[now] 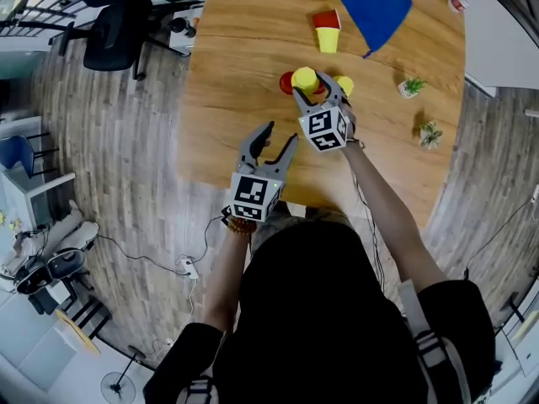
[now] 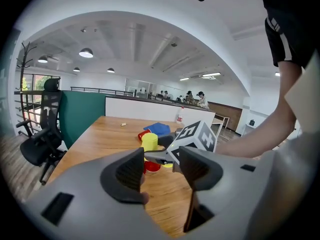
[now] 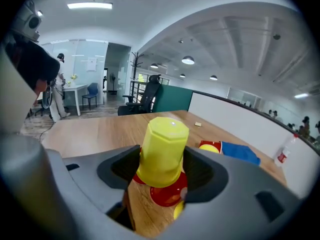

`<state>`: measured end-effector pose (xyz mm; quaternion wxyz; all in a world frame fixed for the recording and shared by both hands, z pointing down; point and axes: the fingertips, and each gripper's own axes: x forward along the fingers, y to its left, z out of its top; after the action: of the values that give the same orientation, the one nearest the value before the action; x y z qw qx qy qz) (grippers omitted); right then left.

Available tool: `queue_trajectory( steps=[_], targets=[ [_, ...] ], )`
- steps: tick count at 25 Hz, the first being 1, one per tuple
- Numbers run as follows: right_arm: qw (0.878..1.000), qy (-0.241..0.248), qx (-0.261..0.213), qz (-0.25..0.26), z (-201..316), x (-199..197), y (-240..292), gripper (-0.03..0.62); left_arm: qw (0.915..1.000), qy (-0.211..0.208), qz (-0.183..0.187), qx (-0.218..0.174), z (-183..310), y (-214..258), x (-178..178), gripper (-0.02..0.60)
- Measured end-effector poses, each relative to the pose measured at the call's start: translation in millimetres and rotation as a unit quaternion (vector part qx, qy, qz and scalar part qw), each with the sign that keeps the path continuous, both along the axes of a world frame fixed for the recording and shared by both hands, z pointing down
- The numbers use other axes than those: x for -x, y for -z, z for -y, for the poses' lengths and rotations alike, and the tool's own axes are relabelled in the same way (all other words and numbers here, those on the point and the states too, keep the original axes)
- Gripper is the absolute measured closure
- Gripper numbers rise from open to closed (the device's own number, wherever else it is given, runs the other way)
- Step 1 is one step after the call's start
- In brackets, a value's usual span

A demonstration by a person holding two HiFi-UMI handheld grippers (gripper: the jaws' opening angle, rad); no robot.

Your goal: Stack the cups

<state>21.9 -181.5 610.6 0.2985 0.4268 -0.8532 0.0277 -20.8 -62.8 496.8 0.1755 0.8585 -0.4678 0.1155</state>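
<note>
R gripper (image 3: 162, 170) clamps yellow cup (image 3: 163, 149), clear only in right gripper view.

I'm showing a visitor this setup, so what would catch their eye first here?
First, the yellow cup clamped upside down in the right gripper, with a red cup right by it, near the middle of the wooden table. Then the blue cloth at the far edge, and the left gripper, open and empty near the front edge.
</note>
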Motion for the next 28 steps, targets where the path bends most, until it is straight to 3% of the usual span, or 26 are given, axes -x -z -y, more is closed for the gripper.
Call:
queue_trajectory(
  steps=[13,19,23,28],
  targets=[
    [0.999,0.003,0.016,-0.031,3.2,1.9,-21.6,0.296,1.0,0.001,0.004,0.007,2.1,-6.1,1.1,0.351],
    [1.0,0.02,-0.012,-0.002,-9.6,-4.0,25.6,0.246,1.0,0.003,-0.002,0.002,5.0,-5.4,0.1,0.351],
    [0.998,0.026,-0.051,0.004,0.2,-38.4,66.8,0.246,1.0,0.002,-0.006,0.002,10.1,-6.8,-5.9,0.353],
    [0.998,-0.016,-0.058,-0.021,76.0,-100.3,76.4,0.246,0.9999,-0.003,-0.014,0.002,11.2,-7.1,-11.4,0.355]
  ],
)
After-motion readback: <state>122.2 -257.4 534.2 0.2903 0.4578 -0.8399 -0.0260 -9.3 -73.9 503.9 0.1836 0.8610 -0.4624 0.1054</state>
